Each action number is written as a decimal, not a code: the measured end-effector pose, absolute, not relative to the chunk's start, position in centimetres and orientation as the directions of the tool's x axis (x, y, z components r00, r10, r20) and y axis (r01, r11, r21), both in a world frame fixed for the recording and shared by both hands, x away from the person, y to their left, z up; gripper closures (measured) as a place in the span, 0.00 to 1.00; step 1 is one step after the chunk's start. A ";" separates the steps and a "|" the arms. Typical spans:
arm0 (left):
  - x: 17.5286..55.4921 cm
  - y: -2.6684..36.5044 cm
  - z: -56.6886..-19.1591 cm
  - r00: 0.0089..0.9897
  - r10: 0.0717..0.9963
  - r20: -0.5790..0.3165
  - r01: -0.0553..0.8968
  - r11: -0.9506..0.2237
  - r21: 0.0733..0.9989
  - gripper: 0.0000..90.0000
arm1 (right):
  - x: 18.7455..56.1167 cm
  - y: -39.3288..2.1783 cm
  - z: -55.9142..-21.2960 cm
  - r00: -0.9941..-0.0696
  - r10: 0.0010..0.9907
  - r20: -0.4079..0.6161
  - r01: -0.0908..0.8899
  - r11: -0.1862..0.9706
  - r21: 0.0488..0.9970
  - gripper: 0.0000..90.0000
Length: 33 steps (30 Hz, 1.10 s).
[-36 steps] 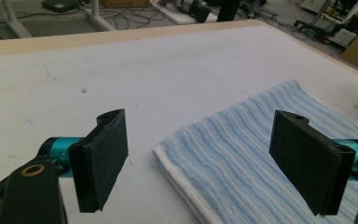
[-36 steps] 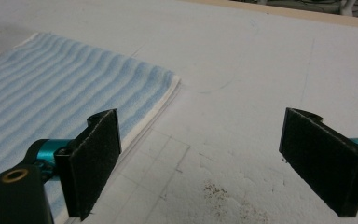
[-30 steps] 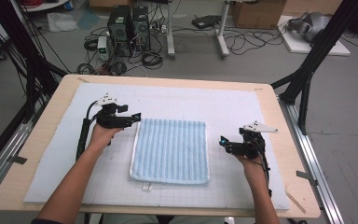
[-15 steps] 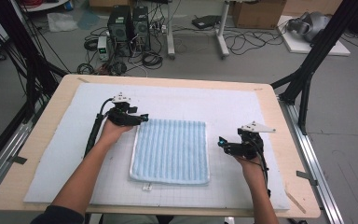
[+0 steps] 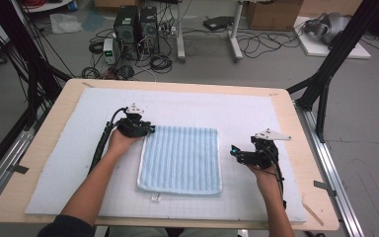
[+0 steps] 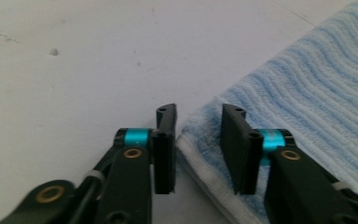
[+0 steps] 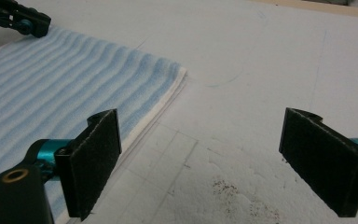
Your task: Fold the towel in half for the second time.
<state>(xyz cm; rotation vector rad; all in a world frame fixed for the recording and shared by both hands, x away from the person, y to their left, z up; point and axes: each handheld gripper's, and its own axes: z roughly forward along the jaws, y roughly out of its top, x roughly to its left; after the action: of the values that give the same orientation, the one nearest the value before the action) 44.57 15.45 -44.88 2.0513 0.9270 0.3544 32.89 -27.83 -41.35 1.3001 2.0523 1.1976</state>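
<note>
On the white mat (image 5: pixel 69 163), a folded blue towel (image 5: pixel 180 159) lay central. At its three o'clock the right gripper (image 5: pixel 235 154) hovered, jaws wide, empty. At eleven o'clock the left gripper (image 5: pixel 149 130) had just been narrowing its jaws astride the towel's corner, not yet pinching. Beyond the table (image 5: pixel 44 138), computer towers (image 5: pixel 135 24) and cables cluttered the floor.

A pale wooden desk (image 5: pixel 44 148) sits under even indoor light, its top covered by a white gridded mat (image 5: pixel 246 111), with black frame struts (image 5: pixel 333 59) rising at both sides and metal rails (image 5: pixel 333 173) running along its edges. Beyond it the grey floor (image 5: pixel 276 64) is busy: two dark computer towers (image 5: pixel 135 27) stand amid tangled black cables (image 5: pixel 158 61), beside white table legs (image 5: pixel 234 29). Further back sit a cardboard box (image 5: pixel 271 12) and a white board (image 5: pixel 325 44) bearing a grey bundle.
</note>
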 end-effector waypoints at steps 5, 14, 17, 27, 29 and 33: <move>44.3 14.9 -44.7 0.681 0.731 -0.042 0.467 -0.391 0.793 0.95 | 33.1 -27.7 -41.5 -0.472 0.878 0.084 0.510 0.193 0.838 0.13; 44.2 15.3 -44.4 0.675 0.730 -0.103 0.486 -0.336 0.807 0.95 | 34.8 -26.6 -41.6 -0.487 0.868 0.095 0.530 0.207 0.822 0.16; 44.2 15.4 -44.3 0.678 0.726 -0.114 0.486 -0.327 0.811 0.95 | 35.9 -26.3 -41.8 -0.499 0.859 0.113 0.545 0.210 0.812 0.19; 44.1 15.6 -44.1 0.680 0.721 -0.134 0.489 -0.310 0.815 0.95 | 40.4 -23.8 -42.2 -0.549 0.824 0.140 0.589 0.263 0.764 0.35; 44.1 15.6 -44.0 0.679 0.721 -0.136 0.488 -0.307 0.817 0.95 | 41.1 -23.2 -42.3 -0.550 0.825 0.132 0.597 0.278 0.753 0.38; 44.1 15.7 -43.9 0.682 0.718 -0.139 0.489 -0.307 0.816 0.95 | 42.3 -22.7 -42.9 -0.541 0.826 0.159 0.627 0.271 0.730 0.47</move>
<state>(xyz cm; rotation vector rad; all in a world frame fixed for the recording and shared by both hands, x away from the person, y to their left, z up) 44.07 15.74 -43.94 1.9735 0.9343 0.3131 42.28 -22.70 -42.93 1.3434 2.2898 1.1322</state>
